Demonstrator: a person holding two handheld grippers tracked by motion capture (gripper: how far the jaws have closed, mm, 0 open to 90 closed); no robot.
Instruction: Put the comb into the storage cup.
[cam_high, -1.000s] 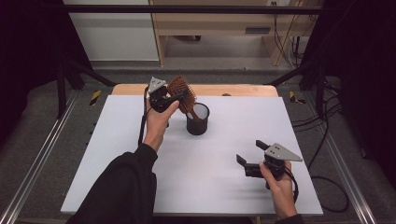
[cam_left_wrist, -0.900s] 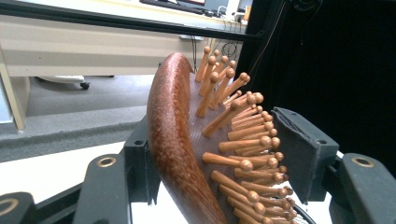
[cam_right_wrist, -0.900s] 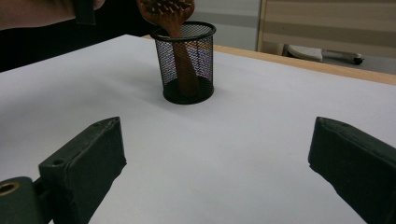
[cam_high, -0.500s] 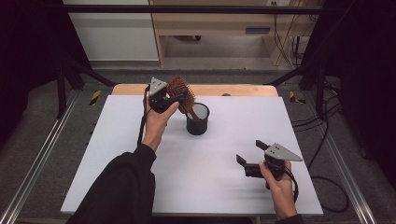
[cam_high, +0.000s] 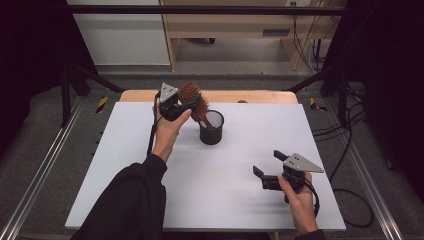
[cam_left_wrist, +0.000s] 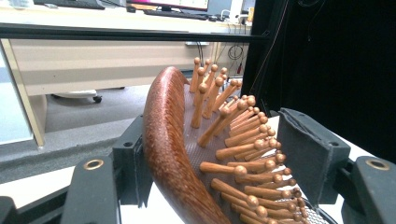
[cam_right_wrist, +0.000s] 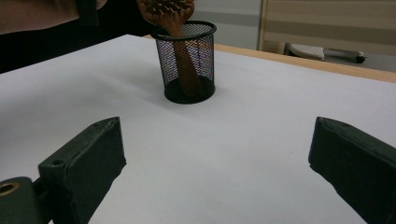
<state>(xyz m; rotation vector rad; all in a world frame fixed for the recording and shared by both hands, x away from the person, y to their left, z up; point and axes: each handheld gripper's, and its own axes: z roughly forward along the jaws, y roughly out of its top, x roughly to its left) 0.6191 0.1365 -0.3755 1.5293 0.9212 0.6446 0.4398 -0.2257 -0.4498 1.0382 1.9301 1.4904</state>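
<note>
The reddish-brown wooden paddle hairbrush (cam_high: 192, 97) already stands handle-down in the black wire-mesh cup (cam_high: 211, 128). The left gripper (cam_high: 181, 107) has just been opening, the brush head loose between its jaws. Only withdrawing remains. The right gripper (cam_high: 266, 170) rests wide open, empty, on the white counter (cam_high: 125, 165).

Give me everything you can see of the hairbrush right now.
The hairbrush looks wooden, reddish-brown, with an oval head and ball-tipped pegs in a dotted cushion. It stands tilted, handle down inside the black mesh cup, head above the rim. The left gripper brackets the head; its jaws have just been opening, and a gap shows at the bristle-side pad.
</note>
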